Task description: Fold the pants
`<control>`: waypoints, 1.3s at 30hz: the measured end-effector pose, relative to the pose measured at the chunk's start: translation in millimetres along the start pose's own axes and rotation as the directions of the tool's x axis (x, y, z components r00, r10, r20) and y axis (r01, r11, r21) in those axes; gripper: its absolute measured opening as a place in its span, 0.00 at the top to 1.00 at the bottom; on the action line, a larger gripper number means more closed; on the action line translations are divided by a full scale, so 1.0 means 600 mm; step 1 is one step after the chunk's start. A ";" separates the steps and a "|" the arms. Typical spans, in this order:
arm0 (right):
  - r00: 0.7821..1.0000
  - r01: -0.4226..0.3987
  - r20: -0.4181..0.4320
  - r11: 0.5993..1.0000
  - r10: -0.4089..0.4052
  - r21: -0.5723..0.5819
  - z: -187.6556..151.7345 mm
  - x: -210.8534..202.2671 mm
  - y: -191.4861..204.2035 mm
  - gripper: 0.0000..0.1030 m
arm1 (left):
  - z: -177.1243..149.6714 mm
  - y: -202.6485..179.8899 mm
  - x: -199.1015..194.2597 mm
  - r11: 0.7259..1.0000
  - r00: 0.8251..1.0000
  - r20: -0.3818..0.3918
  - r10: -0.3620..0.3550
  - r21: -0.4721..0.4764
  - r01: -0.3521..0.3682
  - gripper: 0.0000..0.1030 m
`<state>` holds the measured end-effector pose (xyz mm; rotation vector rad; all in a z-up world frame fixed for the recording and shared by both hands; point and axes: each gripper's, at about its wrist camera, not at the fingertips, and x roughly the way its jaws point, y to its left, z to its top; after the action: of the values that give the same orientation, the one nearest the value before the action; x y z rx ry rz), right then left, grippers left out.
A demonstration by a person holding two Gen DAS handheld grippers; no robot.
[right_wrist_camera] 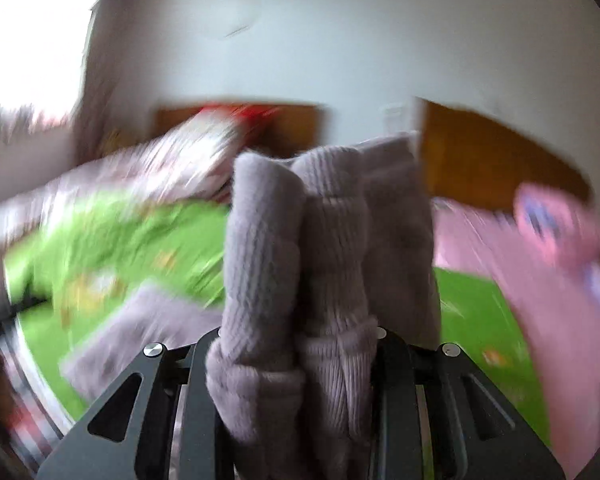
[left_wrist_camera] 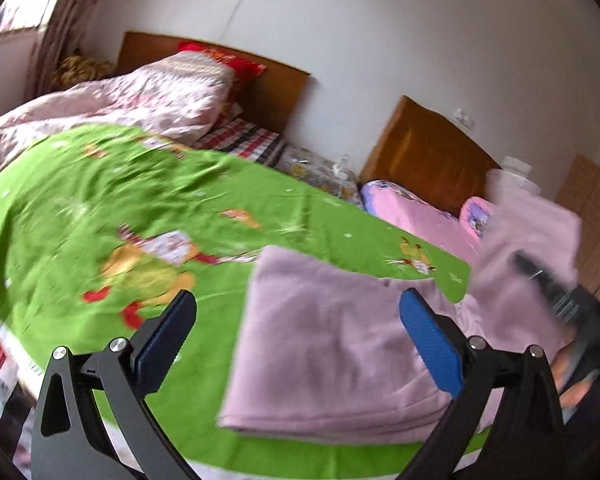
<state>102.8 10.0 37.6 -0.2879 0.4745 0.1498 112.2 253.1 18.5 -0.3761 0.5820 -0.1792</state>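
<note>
Lilac pants (left_wrist_camera: 332, 344) lay part-folded on the green cartoon bedsheet (left_wrist_camera: 100, 184), long axis running fwd-right from the left gripper (left_wrist_camera: 298, 344), which hung spread wide w/ nothing between its blue pads (left_wrist_camera: 432, 344), cloth just ahead and below. Right gripper (right_wrist_camera: 300, 344), nearer the loose end, was clamped on a ribbed bunch of pants fabric (right_wrist_camera: 324, 240), lifted off the bed.

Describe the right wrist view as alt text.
The right gripper is clamped on bunched lilac ribbed pants that fill the middle. Behind, blurred, lie a green bedspread and a wooden headboard.
</note>
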 end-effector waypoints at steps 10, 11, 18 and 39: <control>0.999 0.005 -0.045 0.893 -0.029 -0.450 -0.139 0.057 0.210 0.74 | -0.012 0.081 0.034 0.928 0.936 -0.138 -0.324 -0.242 0.285 0.02; 0.999 0.020 -0.021 0.900 -0.032 -0.436 -0.138 0.048 0.203 0.74 | -0.010 0.075 0.044 0.911 0.917 -0.158 -0.367 -0.258 0.320 0.02; 0.995 0.095 0.069 0.880 -0.071 -0.466 -0.151 0.023 0.202 0.74 | 0.007 -0.014 0.170 0.776 0.697 -0.354 -0.624 -0.386 0.499 0.02; 0.994 -0.110 -0.011 0.993 0.110 0.045 -0.265 -0.174 -0.149 0.04 | -0.020 -0.061 0.249 0.889 0.689 -0.563 -0.456 -0.248 0.385 0.02</control>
<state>-38.6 -131.4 -27.4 -0.2193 0.5068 0.2445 226.2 175.7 -51.5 -0.5660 1.1513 -0.7427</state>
